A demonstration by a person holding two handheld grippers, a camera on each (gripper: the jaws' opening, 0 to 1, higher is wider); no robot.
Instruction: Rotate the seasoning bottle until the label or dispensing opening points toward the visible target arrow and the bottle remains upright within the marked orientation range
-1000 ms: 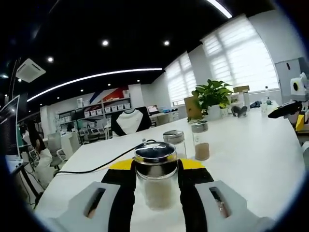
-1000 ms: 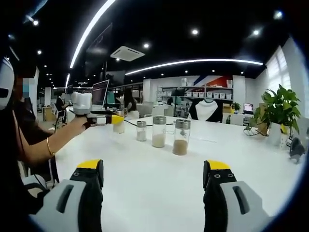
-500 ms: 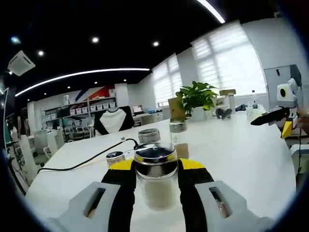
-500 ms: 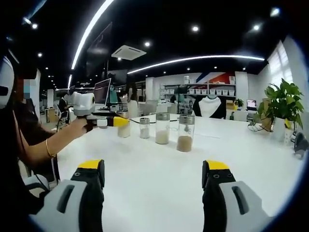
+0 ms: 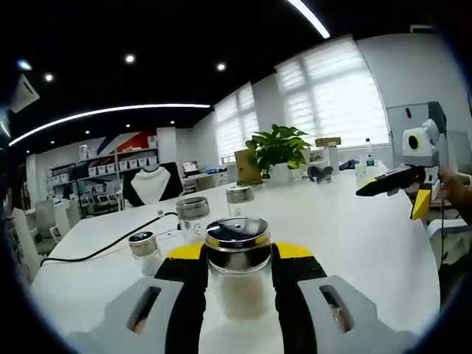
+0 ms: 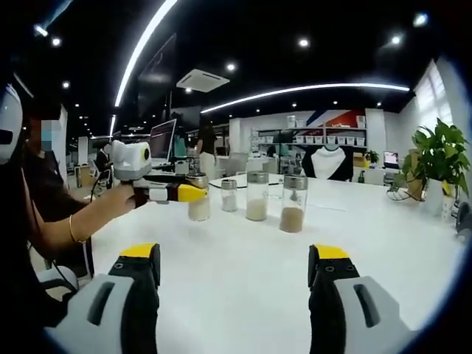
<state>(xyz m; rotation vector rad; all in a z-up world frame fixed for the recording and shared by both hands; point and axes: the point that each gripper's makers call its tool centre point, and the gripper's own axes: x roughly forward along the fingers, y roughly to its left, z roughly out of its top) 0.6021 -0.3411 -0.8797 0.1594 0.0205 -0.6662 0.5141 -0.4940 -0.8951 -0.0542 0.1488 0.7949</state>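
Seasoning bottle (image 5: 237,265) upright on white counter (image 5: 346,236), clamped btwn left gripper (image 5: 237,274) jaws. Right gripper (image 6: 232,295) jaws spread wide, nothing btwn. Three other bottles (image 6: 256,198) stand nearby.

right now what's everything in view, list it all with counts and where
seasoning bottle: 1, clear glass, silver lid, pale powder, held between the left gripper's fingers
other bottles: 3, clear glass with silver lids, in a row on the table: small one, pale-filled one, brown-filled one
table: 1, white, under everything
black cable: 1, across the table's far left in the left gripper view
potted plant: 1, green, far table end by the window
left gripper: yellow-tipped black fingers, shut on the bottle
right gripper: fingers apart, nothing between them
person's hand: holds the left gripper
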